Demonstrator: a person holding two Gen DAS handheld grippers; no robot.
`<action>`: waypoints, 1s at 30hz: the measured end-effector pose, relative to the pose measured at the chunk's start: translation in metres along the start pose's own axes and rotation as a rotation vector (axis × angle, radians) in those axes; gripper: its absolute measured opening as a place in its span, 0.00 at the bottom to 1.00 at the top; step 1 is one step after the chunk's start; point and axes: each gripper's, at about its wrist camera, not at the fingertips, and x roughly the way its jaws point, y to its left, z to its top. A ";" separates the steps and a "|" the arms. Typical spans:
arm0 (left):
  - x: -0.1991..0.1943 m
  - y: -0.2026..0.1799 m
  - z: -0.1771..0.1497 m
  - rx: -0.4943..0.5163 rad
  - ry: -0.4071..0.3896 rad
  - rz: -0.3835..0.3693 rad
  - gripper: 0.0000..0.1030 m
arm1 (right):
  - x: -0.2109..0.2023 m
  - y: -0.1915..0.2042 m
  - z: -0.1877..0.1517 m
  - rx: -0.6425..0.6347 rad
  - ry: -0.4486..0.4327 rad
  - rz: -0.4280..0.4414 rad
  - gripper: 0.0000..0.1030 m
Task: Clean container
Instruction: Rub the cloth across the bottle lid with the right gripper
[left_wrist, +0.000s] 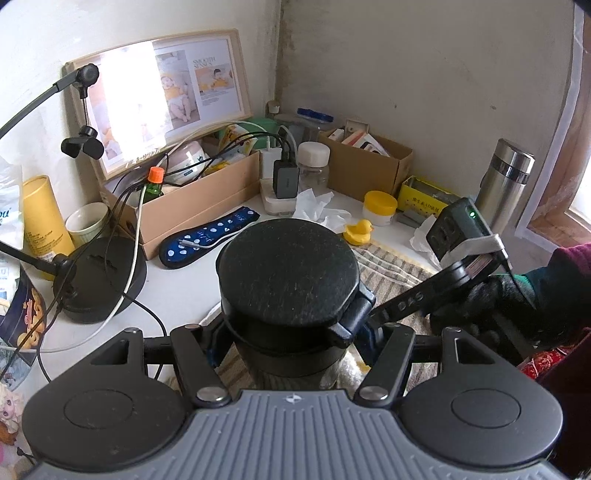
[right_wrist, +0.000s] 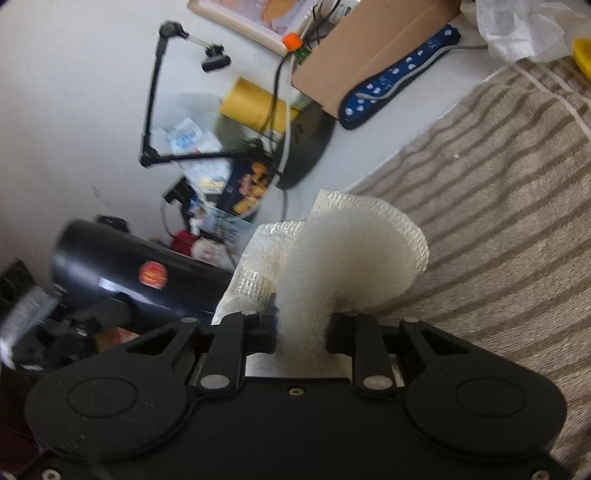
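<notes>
Left wrist view: the container (left_wrist: 288, 291) stands upright, its long axis vertical and black lid up, between the left gripper (left_wrist: 288, 347) jaws, which pinch its body over the striped towel (left_wrist: 391, 266) on the bench (left_wrist: 177, 291).

Right wrist view: the right gripper (right_wrist: 301, 332) jaws are pressed together on a white sponge (right_wrist: 343, 254), which curls upward beyond them; the container lies to the left, apart.

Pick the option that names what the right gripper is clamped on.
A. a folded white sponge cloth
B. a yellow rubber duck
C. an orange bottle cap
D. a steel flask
A: in the right wrist view the right gripper is shut on a folded white sponge cloth, which bulges out above its fingers over the striped towel.
</notes>
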 end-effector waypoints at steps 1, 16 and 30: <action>-0.001 0.001 -0.001 -0.004 -0.003 -0.002 0.62 | 0.002 0.000 -0.001 -0.013 0.002 -0.014 0.19; -0.007 0.003 -0.006 -0.007 -0.012 -0.012 0.62 | 0.025 0.055 -0.027 -0.633 0.033 -0.356 0.20; -0.002 -0.009 0.001 0.060 0.015 -0.010 0.62 | -0.033 0.016 0.019 0.113 -0.089 0.285 0.20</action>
